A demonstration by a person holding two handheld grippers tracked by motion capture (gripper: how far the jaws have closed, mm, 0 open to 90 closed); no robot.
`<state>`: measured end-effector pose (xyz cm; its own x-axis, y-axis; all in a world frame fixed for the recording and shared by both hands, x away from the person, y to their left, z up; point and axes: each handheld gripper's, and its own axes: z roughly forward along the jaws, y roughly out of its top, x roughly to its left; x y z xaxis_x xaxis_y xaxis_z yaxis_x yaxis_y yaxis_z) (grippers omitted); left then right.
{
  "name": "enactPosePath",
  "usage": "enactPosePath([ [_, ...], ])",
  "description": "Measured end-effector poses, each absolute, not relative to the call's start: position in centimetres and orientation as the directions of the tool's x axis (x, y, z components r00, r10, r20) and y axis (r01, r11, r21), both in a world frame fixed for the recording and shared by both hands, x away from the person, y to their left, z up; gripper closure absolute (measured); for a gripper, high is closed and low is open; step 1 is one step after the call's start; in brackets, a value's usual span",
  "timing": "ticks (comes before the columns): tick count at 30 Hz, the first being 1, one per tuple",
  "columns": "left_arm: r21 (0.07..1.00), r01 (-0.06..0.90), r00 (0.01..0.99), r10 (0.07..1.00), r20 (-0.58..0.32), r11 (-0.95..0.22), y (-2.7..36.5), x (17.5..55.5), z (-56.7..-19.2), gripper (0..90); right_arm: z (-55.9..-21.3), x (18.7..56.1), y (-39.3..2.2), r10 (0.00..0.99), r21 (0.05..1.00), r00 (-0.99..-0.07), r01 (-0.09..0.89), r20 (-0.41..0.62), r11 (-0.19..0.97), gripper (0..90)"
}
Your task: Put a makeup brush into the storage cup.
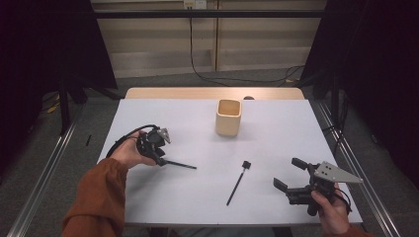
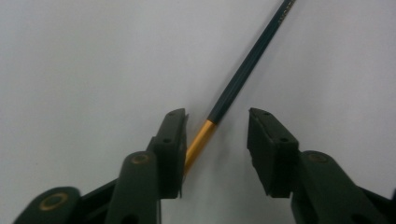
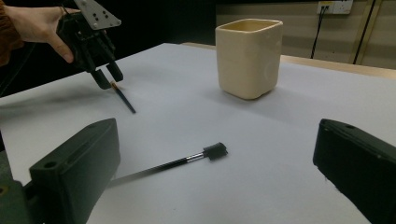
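**Left fingers straddle the pencil's orange end**

We hold the left gripper point(image 1: 159, 148) low over the white tabletop point(image 1: 276, 128), tipped down at the near end of a dark green pencil point(image 2: 243, 74). In the left gripper view the pencil lies flat on the tabletop and runs away to the upper right, and its orange end sits between our fingers point(image 2: 170, 140). That end lies just beside one finger, and whether it touches we cannot tell; a clear gap separates it from the other finger. The fingers stand apart and do not clamp the pencil.

Our right gripper point(image 1: 292, 175) rests near the front right of the tabletop, its fingers point(image 3: 77, 163) wide apart with nothing between them. A thin black brush point(image 1: 238, 180) with a small square head lies between the two grippers, apart from both. A cream square cup point(image 1: 229, 117) stands upright farther back, near the middle of the tabletop.
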<state>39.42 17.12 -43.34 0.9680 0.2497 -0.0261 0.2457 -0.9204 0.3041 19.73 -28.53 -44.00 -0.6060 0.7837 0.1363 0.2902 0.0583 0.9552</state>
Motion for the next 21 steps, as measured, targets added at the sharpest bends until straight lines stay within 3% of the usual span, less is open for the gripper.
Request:
enactPosePath([
  [21, 0.226, 0.206, 0.979, 0.199, -0.053, -0.952, 16.3, 40.0, -44.7, 65.9, -44.0, 19.7, -28.4, 0.780, 0.955, -0.611, 0.291, 0.133, 0.065, 0.1],
])
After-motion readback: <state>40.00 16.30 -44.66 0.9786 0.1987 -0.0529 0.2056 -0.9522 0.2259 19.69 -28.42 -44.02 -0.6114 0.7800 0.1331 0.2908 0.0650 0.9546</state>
